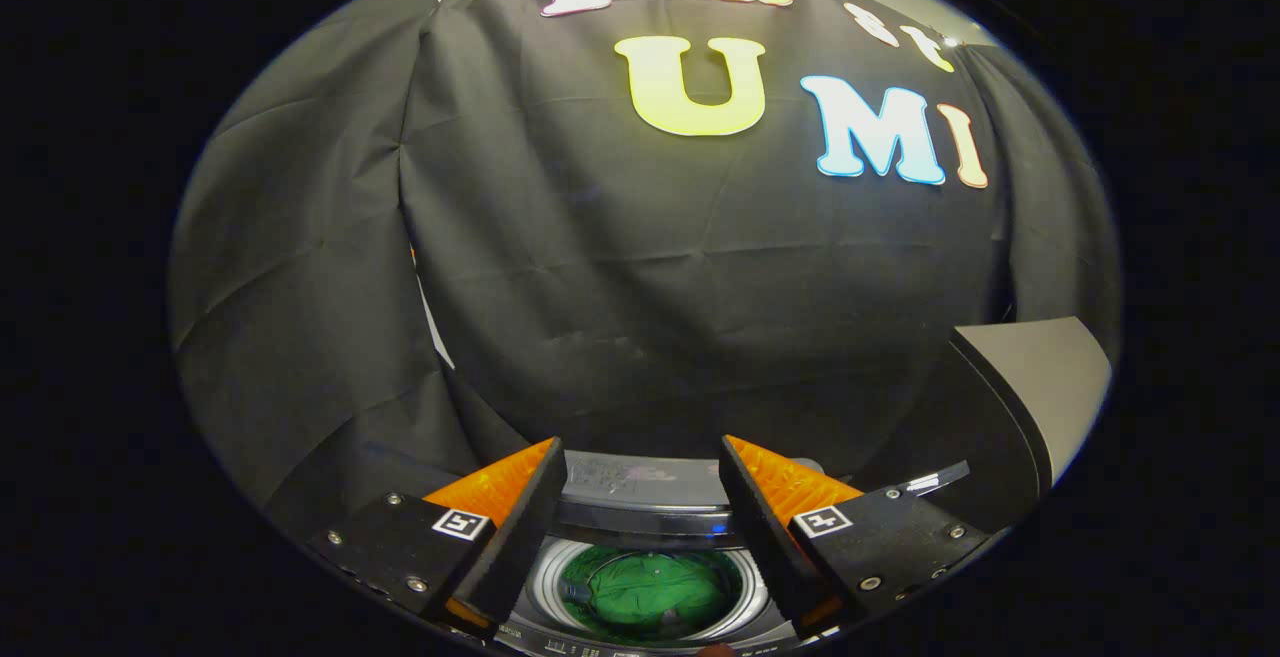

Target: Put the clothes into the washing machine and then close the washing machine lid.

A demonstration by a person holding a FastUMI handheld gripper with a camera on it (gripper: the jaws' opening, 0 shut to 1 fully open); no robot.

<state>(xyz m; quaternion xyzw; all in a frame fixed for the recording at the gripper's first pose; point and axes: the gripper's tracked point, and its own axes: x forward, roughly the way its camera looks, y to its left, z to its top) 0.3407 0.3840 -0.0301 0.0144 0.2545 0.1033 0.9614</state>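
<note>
1. I am holding my gripper [640, 497] above the washing machine [640, 497], looking forward along my two fingers toward the booth's black cloth wall [620, 267].
2. My fingers [520, 527] are standing wide apart, and nothing is sitting between them or pressing against either one.
3. Through the gap between my fingers I am looking down into the round drum opening [545, 577] of the washing machine, whose pale ring is showing around its mouth.
4. The green clothes [650, 592] are lying crumpled inside the drum, below my fingers and between them, not touching them.
5. The machine's dark glossy back panel [640, 517] is running across just beyond the drum, between my fingertips, with a lighter strip above it.
6. The front edge of the machine, with small markings too tiny to tell apart, is showing just under the drum.
7. A large dark slab with a grey face [1040, 387] is standing tilted up beyond my right finger; it looks like the raised lid, though I cannot tell for sure that it is joined to the machine.
8. The black cloth is hanging in folds behind the machine, with a narrow pale gap [432, 322] showing between two panels beyond my left finger.
</note>
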